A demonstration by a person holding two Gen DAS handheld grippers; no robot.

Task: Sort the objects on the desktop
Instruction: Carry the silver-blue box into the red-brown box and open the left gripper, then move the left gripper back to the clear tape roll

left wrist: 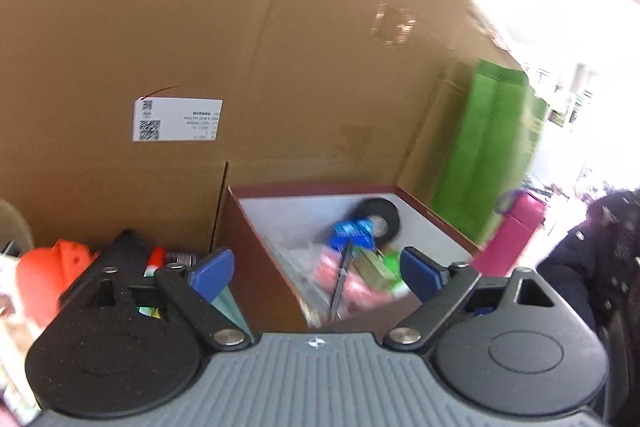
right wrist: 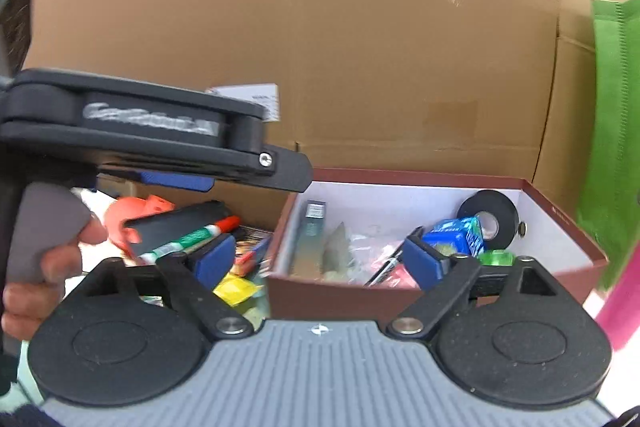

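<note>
A maroon box (right wrist: 560, 215) with a white inside holds a black tape roll (right wrist: 490, 215), a blue packet (right wrist: 454, 237), a green roll (right wrist: 496, 259), a flat grey pack (right wrist: 314, 239) and plastic bags. It also shows in the left wrist view (left wrist: 256, 251). My left gripper (left wrist: 316, 273) is open and empty above the box's near left corner. My right gripper (right wrist: 320, 259) is open and empty in front of the box. The left gripper (right wrist: 176, 181) shows from the side in the right wrist view, above loose items left of the box.
Left of the box lie a red-capped marker (right wrist: 188, 239), a black case (right wrist: 176, 223), an orange toy (right wrist: 136, 211) and a yellow packet (right wrist: 236, 289). Big cardboard cartons (right wrist: 360, 47) stand behind. A green bag (right wrist: 616, 131) and a pink object (right wrist: 624, 307) are at right.
</note>
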